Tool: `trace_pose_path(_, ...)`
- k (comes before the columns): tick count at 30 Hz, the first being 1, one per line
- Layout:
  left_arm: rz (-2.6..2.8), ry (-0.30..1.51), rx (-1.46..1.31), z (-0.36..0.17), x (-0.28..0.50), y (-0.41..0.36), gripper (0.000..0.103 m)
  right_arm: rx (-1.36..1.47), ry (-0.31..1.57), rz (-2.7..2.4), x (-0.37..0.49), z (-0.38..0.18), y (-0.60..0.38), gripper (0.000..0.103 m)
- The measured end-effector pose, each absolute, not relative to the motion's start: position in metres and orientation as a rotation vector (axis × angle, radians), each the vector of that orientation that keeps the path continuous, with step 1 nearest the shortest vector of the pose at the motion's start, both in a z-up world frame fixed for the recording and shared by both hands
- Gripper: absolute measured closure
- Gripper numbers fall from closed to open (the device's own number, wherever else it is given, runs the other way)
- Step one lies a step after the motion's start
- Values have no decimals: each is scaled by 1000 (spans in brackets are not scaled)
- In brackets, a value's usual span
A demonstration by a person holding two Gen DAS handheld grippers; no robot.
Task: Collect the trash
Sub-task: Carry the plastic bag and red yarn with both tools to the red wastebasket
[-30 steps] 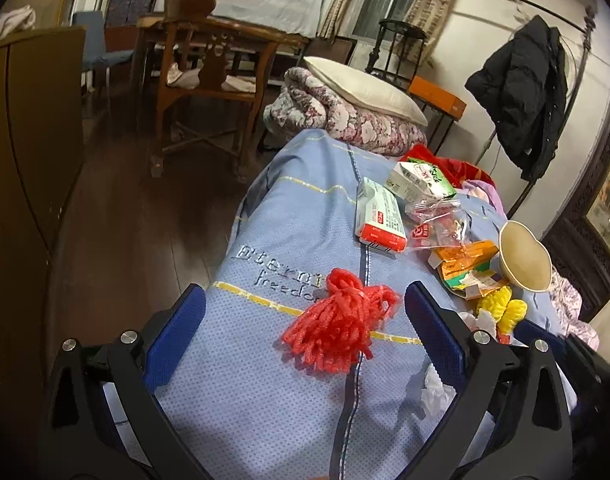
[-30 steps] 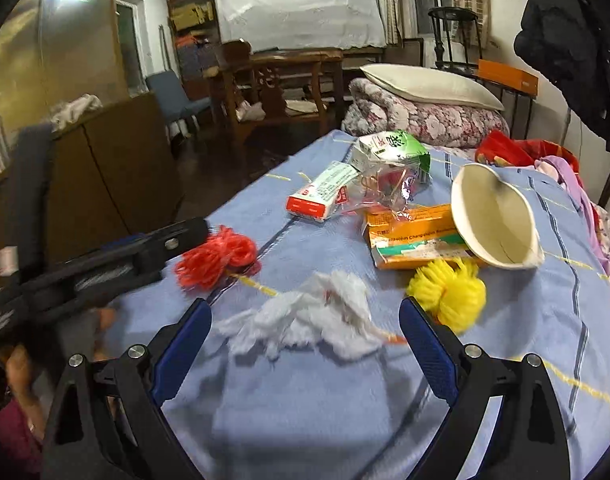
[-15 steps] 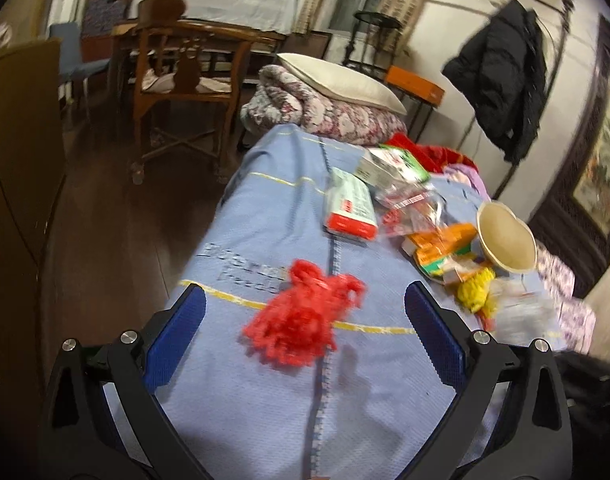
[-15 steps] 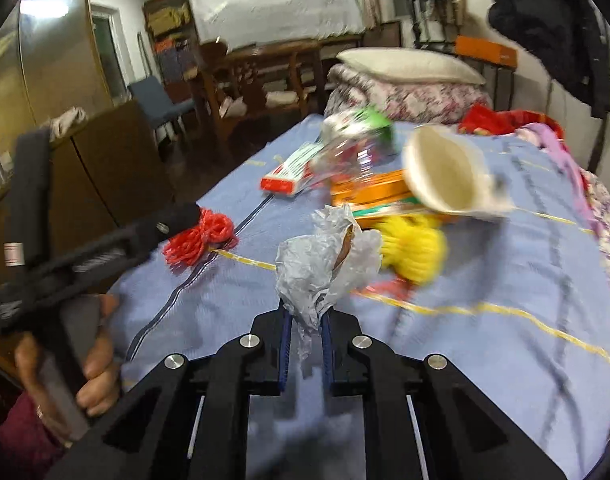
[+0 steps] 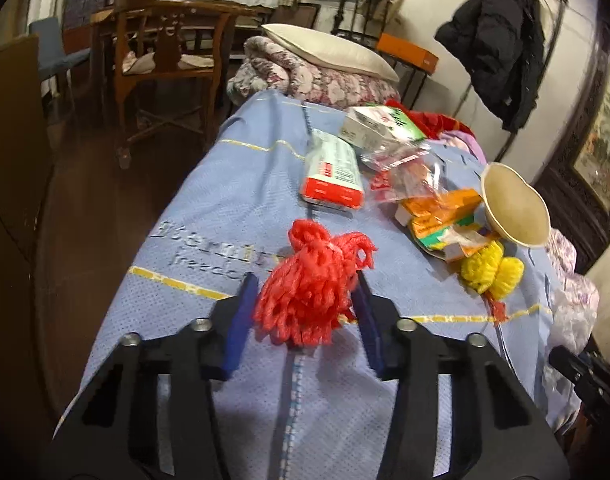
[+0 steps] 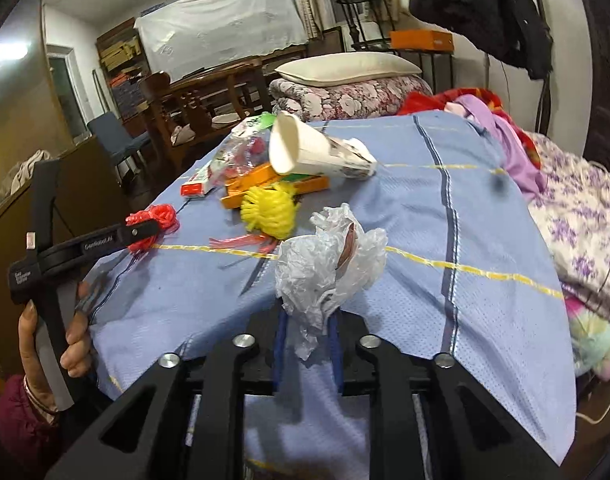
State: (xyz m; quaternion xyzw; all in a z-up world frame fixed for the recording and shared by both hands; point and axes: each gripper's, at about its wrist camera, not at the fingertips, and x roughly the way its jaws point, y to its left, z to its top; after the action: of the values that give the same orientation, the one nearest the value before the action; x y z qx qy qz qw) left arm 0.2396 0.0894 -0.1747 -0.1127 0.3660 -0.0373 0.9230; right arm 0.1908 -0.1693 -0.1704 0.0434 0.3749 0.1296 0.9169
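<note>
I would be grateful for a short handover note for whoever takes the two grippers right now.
Left gripper: jaws have just been closing around the red net bundle; grip unconfirmed.
Right gripper: shut on the crumpled clear plastic, lifted off the blue bedspread.
Still lying there: yellow net bundle, paper cup, orange box, red-and-white box, clear bag.
Done: plastic picked. Left: secure the red net, bin both, collect the rest.

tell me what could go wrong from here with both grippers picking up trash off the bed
The left gripper has just been closing around the red net, which bulges past the pads and might snag or slip. The right gripper pinches only the tail of the crumpled plastic, so it could pull free.
</note>
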Motion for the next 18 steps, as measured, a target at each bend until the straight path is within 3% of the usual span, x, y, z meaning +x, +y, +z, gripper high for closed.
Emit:
trace_pose_path(2, -94, 752, -211, -174, 239, 83, 69, 101, 762, 252, 191, -172, -174, 55)
trace_pose_path(5, -109, 729, -183, -170, 234, 75, 70, 115, 741, 231, 191, -173, -178, 42)
trace_pose_path(12, -182, 689, -150, -161, 225, 58, 70, 151, 706, 188, 197, -169, -188, 36)
trace_pose_path(13, -189, 689, -153, -161, 225, 58, 70, 151, 710, 185, 198, -170, -189, 42)
trace_pose_path(14, -197, 688, -158, -161, 225, 57, 70, 149, 721, 188, 200, -172, -188, 64)
trace_pose_path(15, -203, 686, -161, -160, 224, 57, 70, 144, 738, 195, 202, -175, -186, 77)
trace_pose_path(16, -209, 682, -160, -159, 222, 56, 70, 137, 760, 201, 204, -177, -184, 84)
trace_pose_path(18, -215, 677, -154, -156, 219, 53, 70, 131, 757, 193, 202, -176, -181, 87)
